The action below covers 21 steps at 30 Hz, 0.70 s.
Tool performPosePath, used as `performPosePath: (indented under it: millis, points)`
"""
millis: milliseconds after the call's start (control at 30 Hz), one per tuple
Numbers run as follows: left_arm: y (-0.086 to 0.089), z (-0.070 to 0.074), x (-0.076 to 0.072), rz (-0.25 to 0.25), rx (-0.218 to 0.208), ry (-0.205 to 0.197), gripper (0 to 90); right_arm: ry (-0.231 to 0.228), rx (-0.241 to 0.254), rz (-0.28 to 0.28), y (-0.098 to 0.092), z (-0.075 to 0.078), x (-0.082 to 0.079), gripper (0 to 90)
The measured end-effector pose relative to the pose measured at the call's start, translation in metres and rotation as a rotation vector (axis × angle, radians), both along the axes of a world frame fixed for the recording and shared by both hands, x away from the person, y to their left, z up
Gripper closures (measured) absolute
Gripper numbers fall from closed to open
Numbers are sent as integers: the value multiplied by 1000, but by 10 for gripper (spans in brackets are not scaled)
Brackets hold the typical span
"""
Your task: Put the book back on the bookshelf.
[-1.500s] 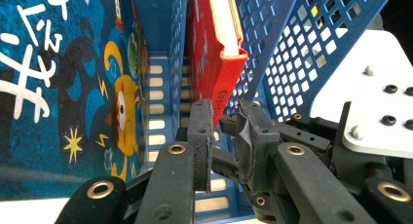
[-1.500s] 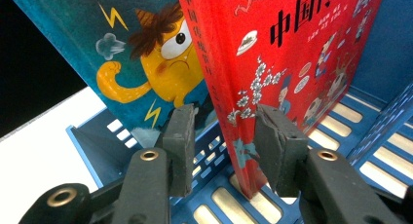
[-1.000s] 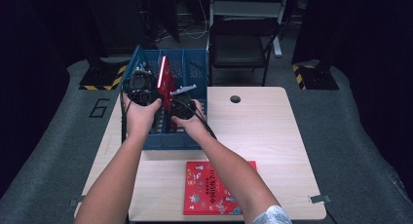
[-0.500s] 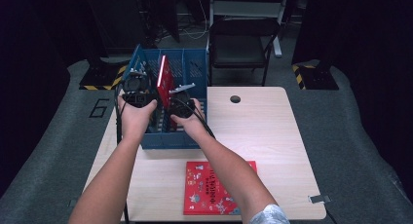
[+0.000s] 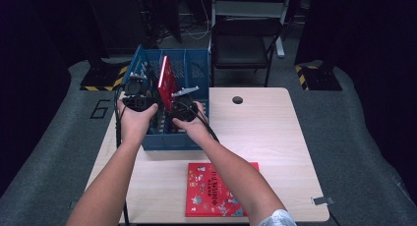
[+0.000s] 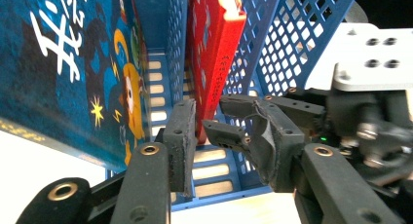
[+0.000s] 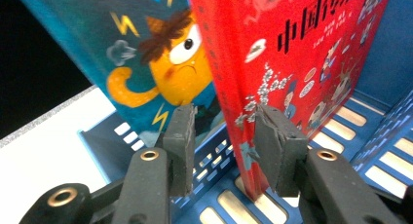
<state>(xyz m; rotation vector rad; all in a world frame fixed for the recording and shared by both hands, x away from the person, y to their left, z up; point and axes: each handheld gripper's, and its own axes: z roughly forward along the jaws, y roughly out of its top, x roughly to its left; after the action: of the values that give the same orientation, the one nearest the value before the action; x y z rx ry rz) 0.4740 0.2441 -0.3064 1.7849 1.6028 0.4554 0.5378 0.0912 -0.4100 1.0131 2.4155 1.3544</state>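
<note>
A red book [image 5: 164, 81] stands upright in a blue slotted basket [image 5: 169, 140] at the table's back left. A blue picture book [image 7: 160, 53] stands in the slot beside it, across a divider. My right gripper [image 7: 224, 121] is open and straddles the red book's [image 7: 302, 53] spine near its bottom. Its right pad lies against the cover and its left pad stands off. Those jaws have just opened further. My left gripper [image 6: 226, 131] is also open, slightly wider than before. The red book's [image 6: 216, 48] lower corner and the other gripper's jaw lie between its pads.
A second red book [image 5: 216, 189] lies flat near the table's front edge. The light wooden table [image 5: 265, 132] has a small round hole at the back. A dark chair [image 5: 241, 49] stands behind the table. The basket's mesh walls [image 6: 292, 44] close in on both grippers.
My left hand has shifted slightly to the left at the basket. The right hand and the upright red book stay where they were.
</note>
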Motion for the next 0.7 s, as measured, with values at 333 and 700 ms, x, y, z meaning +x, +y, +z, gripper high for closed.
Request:
performPosePath:
  millis: [333,700]
  points:
    - [7,-8,-11,-26,-18,-4,553,-35,-9,2,-20,12,-22,561]
    - [11,-24,-31,-95,-58,-36,463,-35,-10,-11,-54,16,-47,504]
